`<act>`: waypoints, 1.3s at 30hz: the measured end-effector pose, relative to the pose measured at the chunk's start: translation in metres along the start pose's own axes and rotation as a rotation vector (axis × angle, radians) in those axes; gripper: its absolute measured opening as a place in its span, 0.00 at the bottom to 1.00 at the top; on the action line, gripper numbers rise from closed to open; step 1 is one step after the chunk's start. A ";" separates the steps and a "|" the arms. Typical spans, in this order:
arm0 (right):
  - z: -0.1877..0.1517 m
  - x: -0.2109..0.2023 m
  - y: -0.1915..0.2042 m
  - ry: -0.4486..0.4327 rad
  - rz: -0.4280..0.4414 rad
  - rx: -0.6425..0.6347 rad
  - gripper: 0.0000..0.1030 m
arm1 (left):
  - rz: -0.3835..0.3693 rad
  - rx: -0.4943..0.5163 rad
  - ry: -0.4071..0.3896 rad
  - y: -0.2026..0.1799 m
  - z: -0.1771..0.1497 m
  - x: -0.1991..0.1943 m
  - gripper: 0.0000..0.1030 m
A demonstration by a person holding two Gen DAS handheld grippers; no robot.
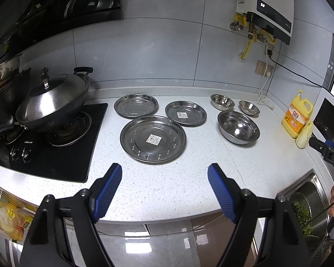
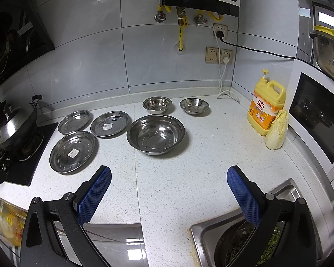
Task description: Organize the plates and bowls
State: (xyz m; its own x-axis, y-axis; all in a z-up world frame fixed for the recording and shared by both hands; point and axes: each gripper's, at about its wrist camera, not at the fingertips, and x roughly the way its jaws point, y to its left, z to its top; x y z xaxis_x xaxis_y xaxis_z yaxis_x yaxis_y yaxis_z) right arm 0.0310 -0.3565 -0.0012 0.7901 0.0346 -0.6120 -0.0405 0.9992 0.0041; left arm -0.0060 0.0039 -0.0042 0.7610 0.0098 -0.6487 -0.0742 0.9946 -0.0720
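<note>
Three steel plates lie on the white counter: a large plate (image 1: pixel 153 139) (image 2: pixel 72 151) in front, a back-left plate (image 1: pixel 136 105) (image 2: pixel 75 121) and a back-right plate (image 1: pixel 185 113) (image 2: pixel 110 123). To their right stand a large steel bowl (image 1: pixel 238 127) (image 2: pixel 155 134) and two small bowls, one (image 1: pixel 222 101) (image 2: pixel 157 104) left of the other (image 1: pixel 249 107) (image 2: pixel 194 106). My left gripper (image 1: pixel 164 172) is open and empty above the counter's front edge, short of the large plate. My right gripper (image 2: pixel 169 174) is open and empty, short of the large bowl.
A lidded wok (image 1: pixel 52 102) sits on the black gas hob (image 1: pixel 55 151) at the left. A yellow detergent jug (image 2: pixel 266 109), a cabbage (image 2: pixel 276 130) and a white microwave (image 2: pixel 316 113) stand at the right. A sink (image 2: pixel 240 224) holding greens is at the front right.
</note>
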 end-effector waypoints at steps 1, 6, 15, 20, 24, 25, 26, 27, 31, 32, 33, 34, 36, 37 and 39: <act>0.000 0.000 0.000 0.000 0.001 -0.001 0.99 | 0.002 0.001 -0.001 0.000 0.000 0.000 0.77; -0.001 0.000 0.005 0.001 0.005 -0.005 0.99 | 0.009 0.005 -0.003 0.002 0.000 -0.001 0.77; 0.000 -0.002 0.009 -0.002 0.009 -0.009 0.99 | 0.013 0.004 0.001 0.003 0.000 -0.004 0.77; 0.000 -0.002 0.011 -0.003 0.014 -0.014 0.99 | 0.016 0.001 0.001 0.004 -0.001 -0.006 0.77; -0.001 -0.003 0.012 -0.006 0.018 -0.015 0.99 | 0.019 0.003 0.001 0.004 -0.002 -0.006 0.77; -0.001 -0.003 0.013 -0.006 0.018 -0.016 0.99 | 0.019 0.002 0.002 0.005 -0.002 -0.007 0.77; -0.001 -0.002 0.013 -0.005 0.019 -0.016 0.99 | 0.019 0.001 0.003 0.005 -0.002 -0.007 0.77; -0.001 -0.002 0.014 -0.005 0.019 -0.016 0.99 | 0.020 0.001 0.003 0.005 -0.002 -0.007 0.77; -0.002 -0.003 0.014 -0.005 0.021 -0.018 0.99 | 0.022 0.000 0.004 0.007 -0.004 -0.008 0.77; -0.002 -0.003 0.015 -0.006 0.022 -0.019 0.99 | 0.023 0.001 0.004 0.007 -0.004 -0.009 0.77; -0.002 -0.003 0.015 -0.007 0.022 -0.019 0.99 | 0.022 0.000 0.005 0.007 -0.004 -0.008 0.77; -0.002 -0.003 0.014 -0.008 0.023 -0.018 0.99 | 0.022 0.000 0.004 0.007 -0.004 -0.008 0.77; -0.002 -0.003 0.015 -0.007 0.025 -0.019 0.99 | 0.022 0.002 0.004 0.008 -0.004 -0.009 0.77; -0.003 -0.003 0.016 -0.007 0.025 -0.021 0.99 | 0.022 0.001 0.005 0.008 -0.004 -0.009 0.77; -0.003 -0.004 0.017 -0.006 0.026 -0.023 0.99 | 0.019 -0.003 0.008 0.009 -0.004 -0.010 0.77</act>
State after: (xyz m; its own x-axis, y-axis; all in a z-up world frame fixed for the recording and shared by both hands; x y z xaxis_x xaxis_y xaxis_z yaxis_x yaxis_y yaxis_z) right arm 0.0253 -0.3394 -0.0015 0.7925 0.0605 -0.6068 -0.0751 0.9972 0.0013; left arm -0.0168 0.0122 -0.0013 0.7543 0.0278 -0.6560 -0.0906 0.9939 -0.0621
